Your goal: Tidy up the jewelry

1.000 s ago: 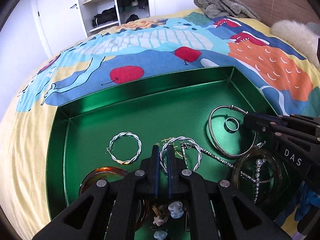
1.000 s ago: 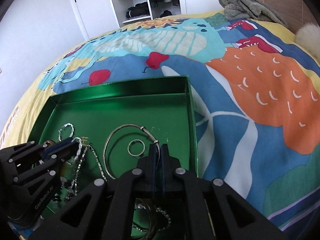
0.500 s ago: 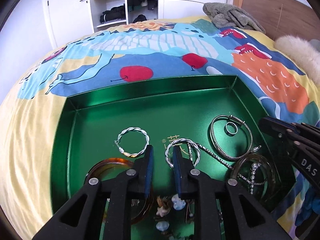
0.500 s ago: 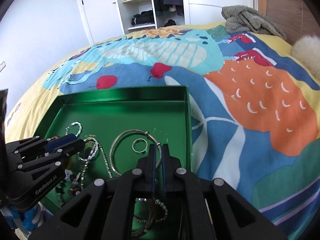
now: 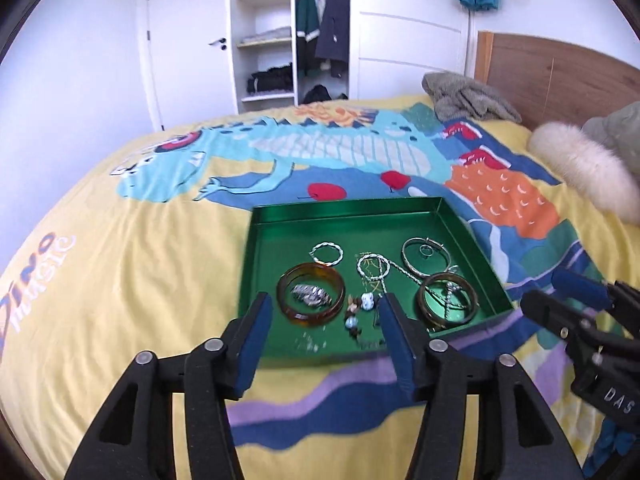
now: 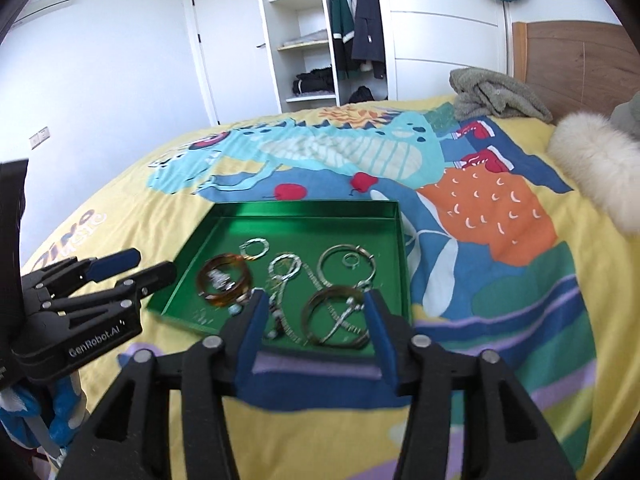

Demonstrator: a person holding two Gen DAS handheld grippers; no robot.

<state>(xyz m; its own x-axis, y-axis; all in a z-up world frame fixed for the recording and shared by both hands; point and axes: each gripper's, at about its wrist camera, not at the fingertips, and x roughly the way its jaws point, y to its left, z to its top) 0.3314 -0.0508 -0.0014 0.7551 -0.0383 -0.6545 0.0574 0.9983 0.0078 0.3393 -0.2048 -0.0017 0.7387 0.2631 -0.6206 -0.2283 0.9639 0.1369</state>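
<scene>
Both claws hover spread and empty above the bedspread (image 5: 120,280): left gripper (image 5: 324,312), right gripper (image 6: 312,308). Ahead, the green tray (image 5: 348,210) holds the jewelry: amber bangle (image 5: 311,299) near its front-left corner, silver bangle (image 5: 425,257) toward its right edge.
</scene>
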